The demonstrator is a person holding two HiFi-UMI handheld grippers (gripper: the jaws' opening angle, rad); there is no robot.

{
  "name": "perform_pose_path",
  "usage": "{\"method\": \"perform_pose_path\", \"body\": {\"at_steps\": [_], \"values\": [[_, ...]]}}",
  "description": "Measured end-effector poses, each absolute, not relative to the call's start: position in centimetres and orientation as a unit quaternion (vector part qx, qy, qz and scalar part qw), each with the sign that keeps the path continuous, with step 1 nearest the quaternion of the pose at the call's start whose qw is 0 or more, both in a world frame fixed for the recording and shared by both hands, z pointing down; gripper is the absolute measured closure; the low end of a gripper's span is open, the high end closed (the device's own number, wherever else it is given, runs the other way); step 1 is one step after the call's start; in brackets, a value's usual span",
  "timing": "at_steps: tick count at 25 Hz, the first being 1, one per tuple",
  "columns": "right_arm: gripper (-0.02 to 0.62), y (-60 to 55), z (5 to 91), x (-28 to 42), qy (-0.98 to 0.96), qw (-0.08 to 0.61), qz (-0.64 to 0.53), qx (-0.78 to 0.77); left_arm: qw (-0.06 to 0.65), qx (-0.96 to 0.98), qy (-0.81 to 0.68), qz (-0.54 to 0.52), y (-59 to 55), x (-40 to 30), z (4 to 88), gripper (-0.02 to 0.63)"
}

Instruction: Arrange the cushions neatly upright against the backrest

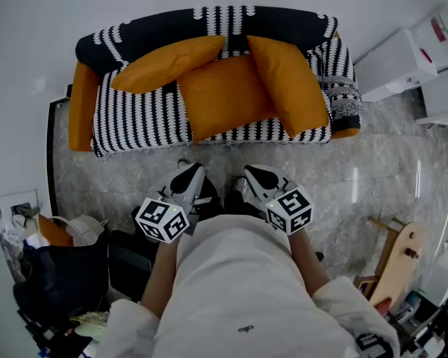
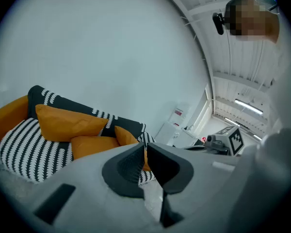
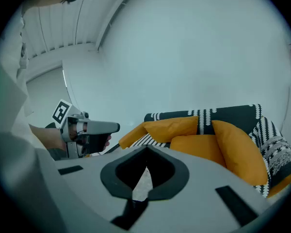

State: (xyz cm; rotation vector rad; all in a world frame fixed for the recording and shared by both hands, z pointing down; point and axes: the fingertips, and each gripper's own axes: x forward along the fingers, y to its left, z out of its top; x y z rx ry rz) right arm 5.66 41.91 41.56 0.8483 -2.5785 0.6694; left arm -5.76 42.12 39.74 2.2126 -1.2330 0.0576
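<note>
Three orange cushions sit untidy on the sofa [image 1: 134, 118]. The left cushion [image 1: 168, 63] slumps lengthwise along the backrest [image 1: 284, 24]. The middle cushion [image 1: 222, 95] lies flat mid-seat. The right cushion [image 1: 287, 80] leans aslant near the right arm. None is handled yet, so the step is judged to be the approach. The left gripper [image 1: 194, 170] and right gripper [image 1: 252, 172] are short of the sofa's front edge, jaws together and empty. The next move calls for opening, reaching in and taking a cushion edge.

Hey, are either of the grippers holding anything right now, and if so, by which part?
Nothing is held. The left gripper and right gripper are both shut and empty, short of the sofa; the cushions lie untouched.
</note>
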Motion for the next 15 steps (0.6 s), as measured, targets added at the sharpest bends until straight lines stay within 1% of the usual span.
{"method": "perform_pose_path", "body": {"at_steps": [6,11,15], "values": [[0.588,42.30,41.89,6.14,-0.906,0.172,0.240,0.304,0.300,0.835,-0.461,0.024,42.71,-5.23,39.94,0.580],[0.588,42.12,41.85,6.37,-0.903,0.151,0.259,0.307,0.300,0.833,-0.465,0.027,42.95,-5.26,40.02,0.578],[0.588,42.19,42.06,6.32,-0.903,0.152,0.265,0.302,0.302,0.829,-0.469,0.027,43.03,-5.33,40.06,0.579]]}}
